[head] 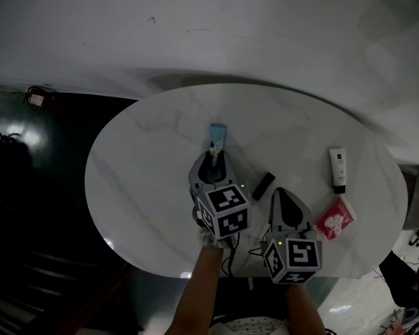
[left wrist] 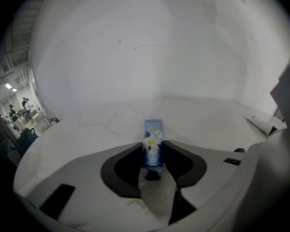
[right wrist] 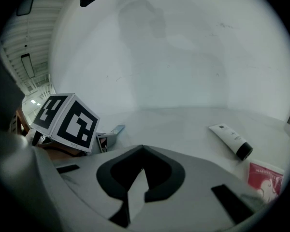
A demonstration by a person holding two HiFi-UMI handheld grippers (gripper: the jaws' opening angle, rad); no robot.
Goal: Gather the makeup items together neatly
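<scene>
Your left gripper (head: 214, 160) has its jaws apart, the blue tube (head: 217, 137) lying between them mid-worktop (head: 140, 159). Rightward sit 1 black stick (head: 263, 185), your right gripper (head: 281, 195) with jaws together, 1 white tube (head: 338, 167) and 1 red sachet (head: 335, 217).

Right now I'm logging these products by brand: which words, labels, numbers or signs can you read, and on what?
No text can be read.
Blue tube: a white flower picture; any print is blurred.
White tube: small dark print, too small to read.
Red packet: white design, print unreadable.
Marker cubes: black-and-white square patterns, no words.
</scene>
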